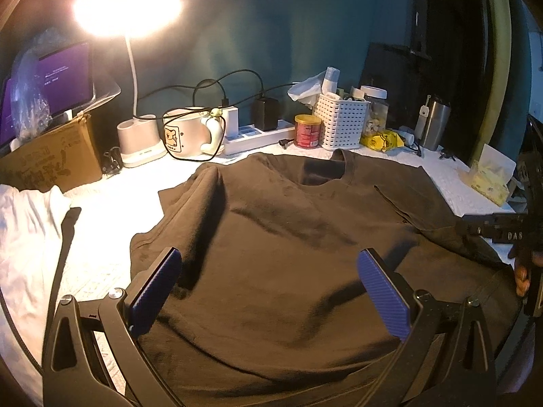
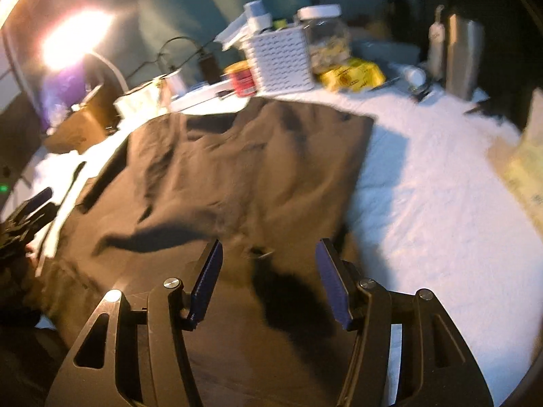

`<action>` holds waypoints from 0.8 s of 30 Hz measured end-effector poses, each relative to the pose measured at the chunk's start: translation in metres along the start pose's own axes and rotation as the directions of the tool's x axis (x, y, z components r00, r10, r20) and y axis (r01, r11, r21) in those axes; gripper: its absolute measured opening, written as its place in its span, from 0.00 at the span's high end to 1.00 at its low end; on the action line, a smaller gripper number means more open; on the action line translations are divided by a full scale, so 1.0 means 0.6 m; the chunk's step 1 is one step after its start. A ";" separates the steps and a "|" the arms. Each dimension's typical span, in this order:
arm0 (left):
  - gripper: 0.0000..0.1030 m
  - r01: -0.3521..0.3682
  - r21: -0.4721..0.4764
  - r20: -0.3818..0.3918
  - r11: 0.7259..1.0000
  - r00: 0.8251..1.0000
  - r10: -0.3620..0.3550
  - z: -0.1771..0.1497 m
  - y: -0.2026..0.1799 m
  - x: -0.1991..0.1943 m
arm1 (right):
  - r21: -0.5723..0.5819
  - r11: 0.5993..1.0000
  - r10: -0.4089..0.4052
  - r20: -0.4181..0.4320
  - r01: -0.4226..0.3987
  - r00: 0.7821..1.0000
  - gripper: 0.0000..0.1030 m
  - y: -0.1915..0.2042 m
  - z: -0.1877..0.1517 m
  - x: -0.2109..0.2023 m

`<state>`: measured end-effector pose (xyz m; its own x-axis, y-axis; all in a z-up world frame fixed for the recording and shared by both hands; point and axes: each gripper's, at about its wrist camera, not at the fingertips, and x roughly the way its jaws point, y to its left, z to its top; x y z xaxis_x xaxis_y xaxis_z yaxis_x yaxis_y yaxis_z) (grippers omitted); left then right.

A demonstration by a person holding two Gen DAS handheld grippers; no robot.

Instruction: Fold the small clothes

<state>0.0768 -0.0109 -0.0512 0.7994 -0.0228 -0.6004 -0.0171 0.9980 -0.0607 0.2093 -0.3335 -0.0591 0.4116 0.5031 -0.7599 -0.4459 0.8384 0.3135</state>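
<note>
A dark brown T-shirt (image 1: 288, 237) lies spread on the white table cover, collar toward the back, its left sleeve folded up in a ridge. It also shows in the right wrist view (image 2: 237, 169), blurred. My left gripper (image 1: 268, 264) is open and empty, hovering over the shirt's lower middle. My right gripper (image 2: 268, 254) is open and empty, over the shirt's right lower part near its edge. The right gripper also shows at the right edge of the left wrist view (image 1: 502, 230). The left gripper shows at the left edge of the right wrist view (image 2: 30, 213).
At the back stand a lit desk lamp (image 1: 135, 68), a mug (image 1: 190, 132), a power strip (image 1: 258, 135), a red can (image 1: 307, 130), a white basket (image 1: 341, 123), a steel tumbler (image 1: 434, 125) and a cardboard box (image 1: 51, 156). A white cloth (image 1: 27, 230) lies at left. A tissue pack (image 1: 488, 176) sits at right.
</note>
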 end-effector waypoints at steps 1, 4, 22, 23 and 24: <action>0.01 -0.005 -0.001 -0.002 1.000 1.000 0.005 0.000 0.001 -0.001 | -0.007 1.000 0.013 -0.012 -0.013 1.000 0.41 0.009 -0.004 0.007; 0.01 -0.015 -0.004 -0.007 1.000 1.000 0.015 -0.001 0.008 -0.004 | -0.028 0.997 0.066 -0.054 -0.068 0.996 0.41 0.039 -0.017 0.022; 0.05 0.016 -0.082 -0.043 0.997 0.999 -0.019 -0.002 0.179 0.006 | -0.028 0.999 -0.021 0.034 0.022 0.999 0.41 0.119 -0.004 -0.019; 0.10 0.020 -0.089 -0.052 0.996 0.998 -0.025 -0.001 0.188 0.013 | -0.026 0.999 -0.031 0.034 0.032 0.999 0.41 0.121 -0.002 -0.018; 0.14 0.028 -0.098 -0.059 0.995 0.998 -0.034 -0.001 0.195 0.018 | -0.023 0.999 -0.043 0.033 0.044 0.999 0.41 0.123 0.000 -0.016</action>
<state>0.0832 0.1058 -0.0654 0.7624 -0.0598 -0.6443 -0.0540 0.9864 -0.1555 0.1723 -0.2764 -0.0285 0.4566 0.4730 -0.7535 -0.4452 0.8548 0.2668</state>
